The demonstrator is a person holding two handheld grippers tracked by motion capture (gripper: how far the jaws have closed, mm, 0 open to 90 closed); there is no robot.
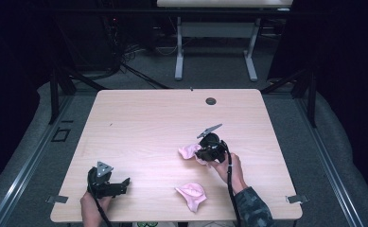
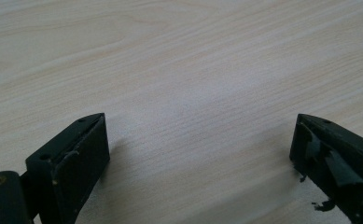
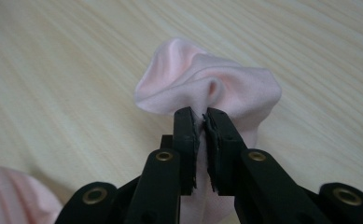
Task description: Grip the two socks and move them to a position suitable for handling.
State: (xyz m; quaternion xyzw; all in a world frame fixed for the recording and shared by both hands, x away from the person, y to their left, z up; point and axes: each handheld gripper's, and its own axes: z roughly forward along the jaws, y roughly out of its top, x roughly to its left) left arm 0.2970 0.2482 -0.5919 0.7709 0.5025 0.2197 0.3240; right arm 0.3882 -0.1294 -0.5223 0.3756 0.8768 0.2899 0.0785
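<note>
Two pale pink cloth pieces lie on the light wooden table (image 1: 148, 123). One pink cloth (image 1: 187, 151) sits right of the table's centre, and my right gripper (image 1: 205, 155) is shut on it. In the right gripper view that cloth (image 3: 207, 88) bunches up in front of the jaws, pinched between the black pads (image 3: 186, 135), with my right gripper (image 3: 202, 116) pressed tight on the fabric. A second pink cloth (image 1: 192, 194) lies near the front edge; its corner (image 3: 11, 196) shows at the lower left. My left gripper (image 1: 125, 182) rests open near the front left, its jaws (image 2: 200, 140) wide apart over bare wood.
A small round cable hole (image 1: 211, 100) sits near the table's far edge. Beyond the table stand a white desk frame (image 1: 214, 47) and dark floor with cables. Metal rails run along both sides of the table.
</note>
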